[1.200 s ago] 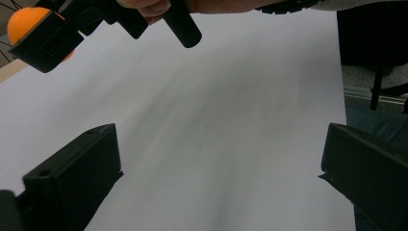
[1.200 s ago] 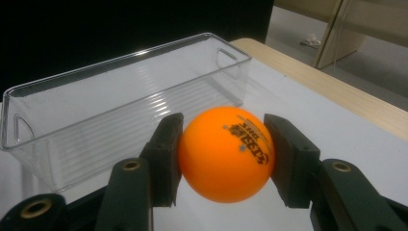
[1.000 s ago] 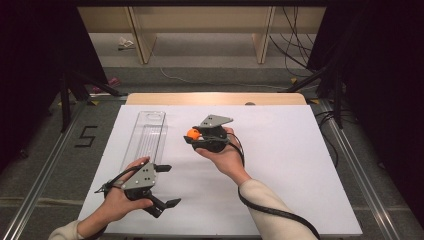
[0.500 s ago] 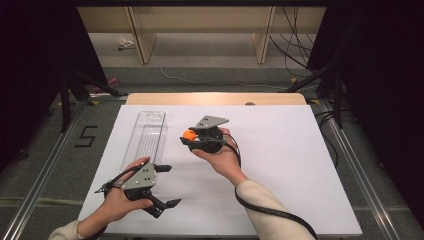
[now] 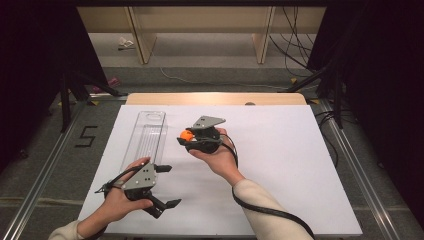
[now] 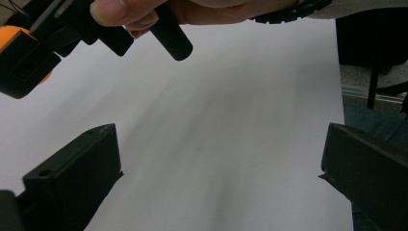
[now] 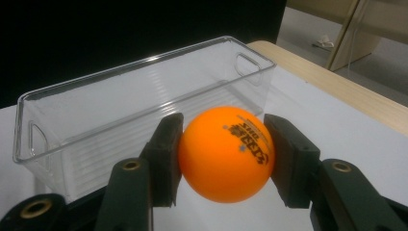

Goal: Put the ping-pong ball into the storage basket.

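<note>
An orange ping-pong ball (image 7: 225, 155) with dark print sits squeezed between the two black pads of my right gripper (image 7: 222, 144), which is shut on it. In the high view that right gripper (image 5: 189, 137) hovers mid-table with the ball (image 5: 186, 134) at its left tip, just right of a long clear plastic bin (image 5: 147, 134). The bin (image 7: 144, 103) is empty and lies right behind the ball in the right gripper view. My left gripper (image 5: 171, 185) rests near the front left of the table, its jaws wide apart. Only white tabletop lies between them in the left gripper (image 6: 219, 175) view.
A white sheet (image 5: 280, 165) covers the table, with a wooden strip (image 5: 215, 98) along its far edge. Dark stands and cables (image 5: 320, 75) are on the floor beyond. A floor mark "5" (image 5: 86, 136) lies left of the table.
My right gripper has drifted slightly left with the ball, closer to the clear bin. The left gripper has stayed where it was.
</note>
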### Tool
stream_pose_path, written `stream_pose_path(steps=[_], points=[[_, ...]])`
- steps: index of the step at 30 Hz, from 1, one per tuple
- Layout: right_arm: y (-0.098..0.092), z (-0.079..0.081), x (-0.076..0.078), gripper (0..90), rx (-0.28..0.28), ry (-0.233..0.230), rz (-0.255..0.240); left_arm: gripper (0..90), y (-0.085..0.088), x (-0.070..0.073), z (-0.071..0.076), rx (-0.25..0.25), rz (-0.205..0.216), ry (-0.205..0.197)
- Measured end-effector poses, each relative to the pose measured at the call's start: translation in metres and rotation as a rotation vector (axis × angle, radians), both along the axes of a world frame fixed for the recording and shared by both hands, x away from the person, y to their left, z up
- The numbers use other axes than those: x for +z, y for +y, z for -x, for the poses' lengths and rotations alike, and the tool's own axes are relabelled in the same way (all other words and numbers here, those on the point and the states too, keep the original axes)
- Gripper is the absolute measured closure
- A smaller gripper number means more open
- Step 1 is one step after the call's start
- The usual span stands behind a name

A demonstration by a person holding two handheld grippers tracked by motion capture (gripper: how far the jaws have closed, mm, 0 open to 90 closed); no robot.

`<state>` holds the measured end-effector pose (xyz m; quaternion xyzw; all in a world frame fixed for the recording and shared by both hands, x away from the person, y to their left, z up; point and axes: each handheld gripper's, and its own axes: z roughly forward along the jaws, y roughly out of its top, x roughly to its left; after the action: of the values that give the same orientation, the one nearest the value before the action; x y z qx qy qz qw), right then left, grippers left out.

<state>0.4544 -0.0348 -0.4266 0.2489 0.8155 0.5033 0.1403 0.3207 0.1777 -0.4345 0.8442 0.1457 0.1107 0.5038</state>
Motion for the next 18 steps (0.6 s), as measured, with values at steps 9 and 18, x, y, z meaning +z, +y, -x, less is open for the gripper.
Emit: stream_pose_path(steps=[9, 18], points=[[0.0015, -0.0018, 0.0003, 51.7, 0.001, 0.001, -0.004, 0.0, -0.0002, -0.0002, 0.0002, 0.001, 0.0, 0.004], [0.0039, -0.0024, 0.0005, 51.7, 0.002, 0.003, -0.003, 0.0, -0.0003, -0.0002, 0.0002, -0.004, -0.002, 0.005]])
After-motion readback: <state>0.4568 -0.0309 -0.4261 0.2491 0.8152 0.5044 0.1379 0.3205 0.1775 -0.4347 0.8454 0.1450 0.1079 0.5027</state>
